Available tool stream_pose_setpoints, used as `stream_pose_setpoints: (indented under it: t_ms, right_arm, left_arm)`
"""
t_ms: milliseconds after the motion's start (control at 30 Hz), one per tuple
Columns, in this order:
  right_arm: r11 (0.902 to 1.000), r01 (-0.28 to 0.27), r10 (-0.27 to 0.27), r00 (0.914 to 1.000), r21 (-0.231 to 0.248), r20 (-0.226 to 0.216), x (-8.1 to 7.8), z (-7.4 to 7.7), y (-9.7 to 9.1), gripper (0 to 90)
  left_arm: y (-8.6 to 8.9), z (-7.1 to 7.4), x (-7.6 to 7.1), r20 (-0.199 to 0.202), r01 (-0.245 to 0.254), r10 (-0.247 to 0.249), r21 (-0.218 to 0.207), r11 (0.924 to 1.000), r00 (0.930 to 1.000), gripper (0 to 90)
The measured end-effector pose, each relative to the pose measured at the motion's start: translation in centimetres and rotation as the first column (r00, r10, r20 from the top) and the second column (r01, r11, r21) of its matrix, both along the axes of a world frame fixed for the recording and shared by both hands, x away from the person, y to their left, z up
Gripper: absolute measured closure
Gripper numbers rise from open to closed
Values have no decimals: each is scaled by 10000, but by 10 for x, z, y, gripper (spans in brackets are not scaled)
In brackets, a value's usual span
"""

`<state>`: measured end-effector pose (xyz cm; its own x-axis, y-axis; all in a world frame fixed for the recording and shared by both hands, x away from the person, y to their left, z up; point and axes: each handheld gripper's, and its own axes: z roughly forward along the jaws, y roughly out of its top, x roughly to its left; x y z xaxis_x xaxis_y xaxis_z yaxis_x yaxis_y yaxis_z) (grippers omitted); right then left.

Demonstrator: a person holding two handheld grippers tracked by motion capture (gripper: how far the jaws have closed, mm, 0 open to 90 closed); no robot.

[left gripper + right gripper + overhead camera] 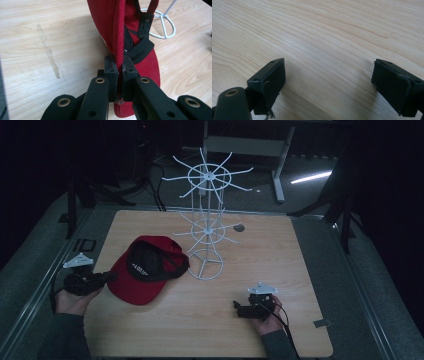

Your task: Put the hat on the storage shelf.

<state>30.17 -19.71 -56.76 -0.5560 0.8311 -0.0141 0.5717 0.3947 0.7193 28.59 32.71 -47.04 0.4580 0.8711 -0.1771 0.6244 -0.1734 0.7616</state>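
Left gripper (120,65) pinches the red cap's (145,270) brim edge; the cap seems partly lifted off the table (280,265), left of the rack (206,220). Right gripper (328,82) is spread wide

Each tool is matte black: the left tool (119,75) has blocky pads on flat link arms with brass-ringed pivot holes. A grey three-cornered plate sits atop the right tool (239,307), a black cable trailing behind it. Grey sleeves cover both forearms.
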Motion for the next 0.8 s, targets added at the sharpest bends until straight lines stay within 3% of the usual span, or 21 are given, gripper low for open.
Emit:
stream_pose_setpoints:
  t_ms: [433,800]
  right_arm:
    - [10000,3,-3,10000,1,0,0,0,0,118]
    - [10000,6,-6,10000,9,-1,0,0,0,118]
  left_arm:
    - [0,24,-3,758,-781,764,210,9967,9942,865]
    - [-5,40,-3,1457,-1276,1227,245,9915,9817,865]
